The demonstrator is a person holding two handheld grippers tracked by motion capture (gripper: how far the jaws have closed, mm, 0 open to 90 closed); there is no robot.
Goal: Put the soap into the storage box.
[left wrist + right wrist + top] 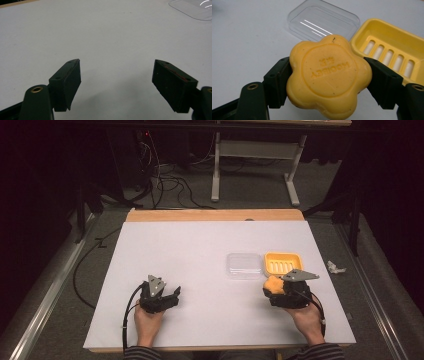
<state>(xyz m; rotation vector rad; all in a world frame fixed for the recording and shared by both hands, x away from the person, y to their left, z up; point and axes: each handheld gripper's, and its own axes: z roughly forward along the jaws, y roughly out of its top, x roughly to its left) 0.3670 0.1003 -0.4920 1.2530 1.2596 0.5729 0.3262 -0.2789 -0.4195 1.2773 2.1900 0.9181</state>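
Note:
An orange flower-shaped soap (327, 77) is clamped between the jaws of my right gripper (327, 80), held just above the white table. From above, the soap (273, 284) sits in my right gripper (275, 287), just in front of the yellow soap dish (283, 263). The dish (392, 45) has a slotted floor and holds nothing. Its clear lid (323, 21) lies to its left; the lid (244, 265) rests flat on the table. My left gripper (116, 82) stands open over bare table, its place being front left (172, 297).
The white table top (200, 250) has a wooden strip along its far edge. A crumpled white scrap (335, 267) lies on the floor right of the table. Cables and a frame stand on the floor behind.

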